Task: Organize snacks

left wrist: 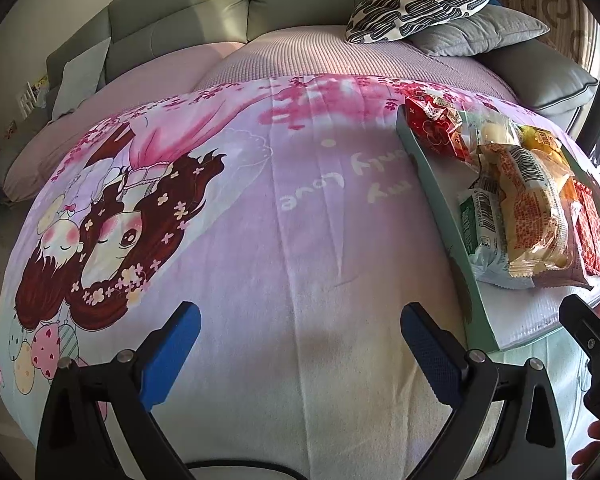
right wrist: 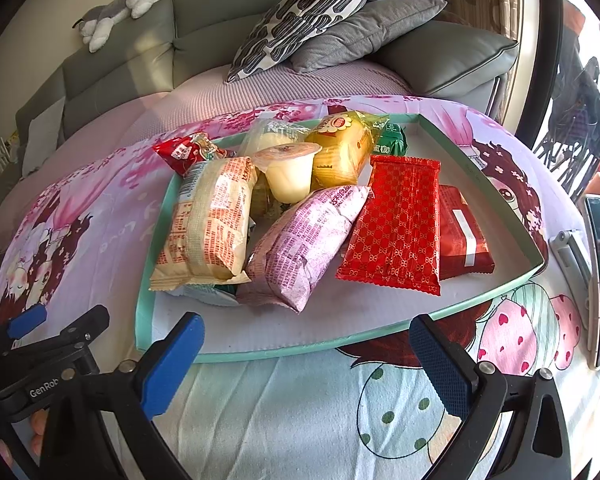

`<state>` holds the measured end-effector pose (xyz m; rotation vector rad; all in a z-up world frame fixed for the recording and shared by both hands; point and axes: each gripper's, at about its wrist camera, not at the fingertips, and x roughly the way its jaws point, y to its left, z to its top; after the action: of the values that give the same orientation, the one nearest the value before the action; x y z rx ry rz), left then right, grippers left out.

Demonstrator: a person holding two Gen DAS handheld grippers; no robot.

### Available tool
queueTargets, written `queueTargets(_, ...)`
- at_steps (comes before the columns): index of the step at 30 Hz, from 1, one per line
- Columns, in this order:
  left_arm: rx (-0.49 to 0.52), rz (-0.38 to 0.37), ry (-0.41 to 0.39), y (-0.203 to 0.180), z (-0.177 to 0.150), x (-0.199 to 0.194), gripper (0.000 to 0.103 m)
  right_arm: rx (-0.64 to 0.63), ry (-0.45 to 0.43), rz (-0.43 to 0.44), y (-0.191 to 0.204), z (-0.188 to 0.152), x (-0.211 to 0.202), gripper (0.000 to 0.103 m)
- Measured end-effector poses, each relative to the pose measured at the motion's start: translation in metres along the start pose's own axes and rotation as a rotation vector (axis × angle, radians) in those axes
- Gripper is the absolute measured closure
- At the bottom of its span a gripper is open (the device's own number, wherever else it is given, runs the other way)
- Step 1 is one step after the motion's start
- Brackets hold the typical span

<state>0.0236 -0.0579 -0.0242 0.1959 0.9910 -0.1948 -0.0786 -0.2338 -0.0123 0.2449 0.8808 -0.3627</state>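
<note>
Nearest the cameras, left gripper (left wrist: 300,344) and right gripper (right wrist: 306,354) both hover over the cartoon-print blanket (left wrist: 260,240), jaws spread wide, nothing between them. Just beyond the right gripper sits the shallow green-rimmed tray (right wrist: 300,350) holding the snacks: cream packet (right wrist: 210,220) and purple packet (right wrist: 300,244) side by side, red patterned packet (right wrist: 396,224) partly over a darker red one (right wrist: 464,236). Behind these: pudding cup (right wrist: 288,170), yellow packet (right wrist: 342,148). Farthest back: grey sofa (right wrist: 120,68), patterned cushion (right wrist: 304,12).
</note>
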Motion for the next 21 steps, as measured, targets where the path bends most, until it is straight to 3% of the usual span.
queueTargets(21,0.003,0.044,0.015,0.0002,-0.0013,0.0032,0.003,-0.001,0.009,-0.003,-0.0003,-0.0027,0.0034,0.000)
